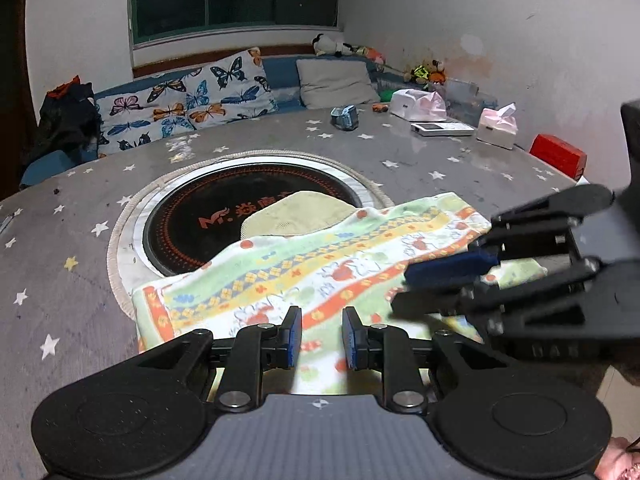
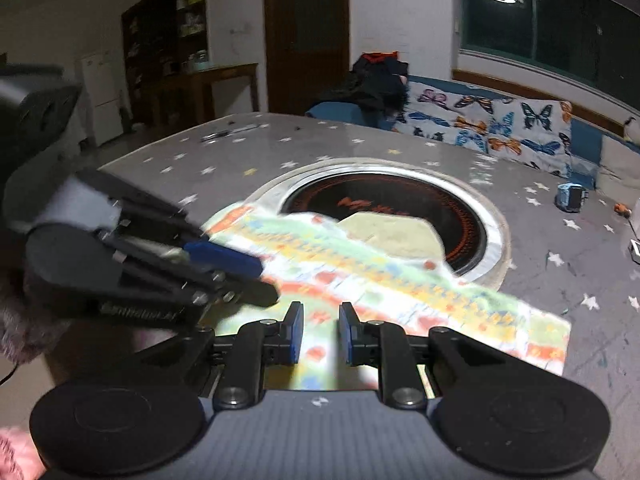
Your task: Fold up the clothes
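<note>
A towel-like cloth [image 1: 320, 272] [image 2: 400, 280] with orange, yellow and green bands lies on the grey star-patterned table [image 1: 80, 280], its far edge over a round black hob [image 1: 192, 216] [image 2: 464, 216]. A beige piece [image 1: 296, 216] [image 2: 392, 232] sticks out from under it on the hob. My left gripper [image 1: 323, 340] [image 2: 260, 280] is over the cloth's near edge, its blue pads a narrow gap apart with the cloth showing between them. My right gripper [image 2: 320, 336] [image 1: 408, 286] stands the same way at the cloth's other end. The cloth looks smeared and loose at both.
At the table's far right stand two tissue boxes [image 1: 416, 104] [image 1: 498, 128], a white device [image 1: 442, 129] and a red box [image 1: 558, 156]. A small blue toy [image 1: 345, 117] [image 2: 571, 197] sits near the back edge. Butterfly cushions [image 1: 192, 100] line a bench behind.
</note>
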`<state>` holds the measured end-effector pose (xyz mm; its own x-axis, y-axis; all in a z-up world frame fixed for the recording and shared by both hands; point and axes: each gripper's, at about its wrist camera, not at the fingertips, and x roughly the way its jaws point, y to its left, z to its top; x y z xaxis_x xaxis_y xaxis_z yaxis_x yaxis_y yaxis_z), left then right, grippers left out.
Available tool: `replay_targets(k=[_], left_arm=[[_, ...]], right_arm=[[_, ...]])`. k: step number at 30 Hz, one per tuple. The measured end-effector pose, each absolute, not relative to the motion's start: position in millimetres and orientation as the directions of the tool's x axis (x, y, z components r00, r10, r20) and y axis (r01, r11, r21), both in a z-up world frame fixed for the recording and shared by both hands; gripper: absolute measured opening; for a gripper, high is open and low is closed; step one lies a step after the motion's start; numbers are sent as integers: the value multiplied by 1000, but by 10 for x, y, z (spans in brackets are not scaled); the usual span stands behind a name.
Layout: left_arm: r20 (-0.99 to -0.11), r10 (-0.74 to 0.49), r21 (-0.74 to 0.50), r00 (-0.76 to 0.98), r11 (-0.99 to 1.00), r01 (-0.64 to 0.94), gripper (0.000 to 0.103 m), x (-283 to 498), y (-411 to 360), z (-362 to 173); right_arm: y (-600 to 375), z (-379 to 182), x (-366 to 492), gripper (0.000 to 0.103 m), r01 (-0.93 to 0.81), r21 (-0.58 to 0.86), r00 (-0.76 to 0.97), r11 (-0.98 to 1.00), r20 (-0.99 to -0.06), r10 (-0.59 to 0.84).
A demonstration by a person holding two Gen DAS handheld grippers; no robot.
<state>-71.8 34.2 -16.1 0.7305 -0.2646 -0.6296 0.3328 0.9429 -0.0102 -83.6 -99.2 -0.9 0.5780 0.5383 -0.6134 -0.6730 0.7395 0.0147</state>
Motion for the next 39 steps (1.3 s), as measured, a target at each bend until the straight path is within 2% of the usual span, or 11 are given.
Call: replay_targets(k=[4, 9, 13, 19, 25, 29, 34, 39], left_arm=[[-636, -244, 25, 733, 942, 335, 25, -821, 292, -236], [-600, -257, 30, 758, 939, 341, 25, -985, 290, -164], [-616, -247, 21, 748, 944, 328, 27, -1002, 317, -252], [-595, -231, 2, 770, 957, 289, 27, -1052, 444, -184], [-602, -216, -51, 769, 971, 233, 27, -1040, 658, -241], [-608, -195, -66, 770, 979, 195, 30, -1014, 802, -241], [-626, -158, -69, 764, 987, 147, 29, -961, 962, -271], [-621, -148, -71, 770, 989, 133, 28, -873, 1022, -174]], right_arm=[[-956, -134, -999, 19, -683, -37, 591, 730, -614, 523], [-1014, -29, -1132, 19, -688, -13, 591, 725, -591, 550], [-1049, -109, -1166, 19, -683, 3, 581, 730, -604, 546], [-1280, -15, -1198, 19, -620, 47, 622, 783, -578, 528], [-1625, -149, -1148, 20, -513, 52, 660, 857, -615, 432], [-1822, -149, -1144, 15, -469, 65, 671, 881, -623, 403], [-1963, -141, -1106, 13, -449, 111, 657, 887, -632, 412], [-1880, -34, -1032, 15, -465, 86, 675, 881, -609, 416]])
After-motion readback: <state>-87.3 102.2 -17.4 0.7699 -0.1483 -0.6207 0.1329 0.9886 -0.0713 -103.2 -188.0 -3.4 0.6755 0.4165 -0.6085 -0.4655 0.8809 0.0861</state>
